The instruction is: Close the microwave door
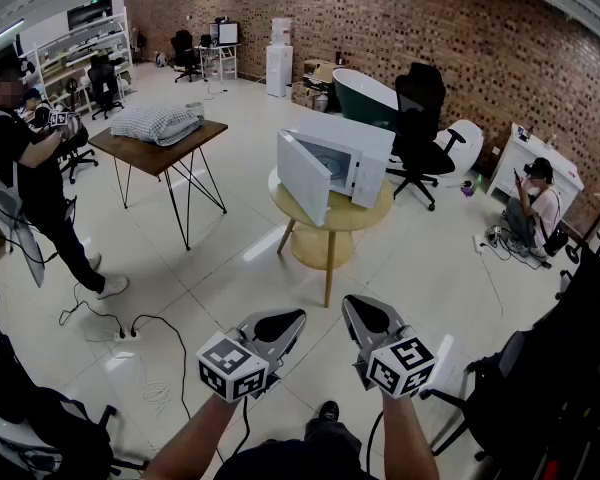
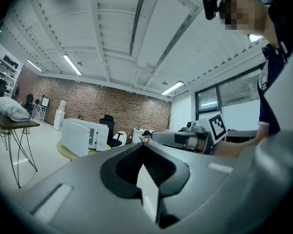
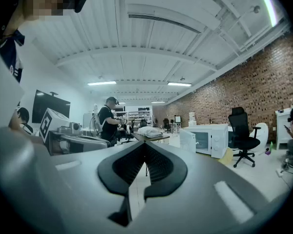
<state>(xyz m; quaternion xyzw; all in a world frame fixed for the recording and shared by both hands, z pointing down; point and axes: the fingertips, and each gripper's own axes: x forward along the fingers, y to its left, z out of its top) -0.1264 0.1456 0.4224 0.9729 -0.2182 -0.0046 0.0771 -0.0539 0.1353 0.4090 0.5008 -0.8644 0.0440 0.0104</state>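
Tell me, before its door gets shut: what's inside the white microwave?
The visible part of the white box-shaped microwave's cavity looks empty; its open white door covers the lower left part.

The head view looks from standing height forward and steeply down over the tiled floor (image 1: 230,258), with the left gripper (image 1: 300,315) and right gripper (image 1: 347,301) close at its lower edge and the microwave (image 1: 340,158) well ahead on a round surface (image 1: 365,216). Each gripper view sits low behind its own fingers (image 2: 112,172) and tilts up, so the ceiling (image 2: 112,33) fills its upper half. All three share the microwave, the brick wall (image 1: 400,18) and the black office chair (image 1: 420,118).
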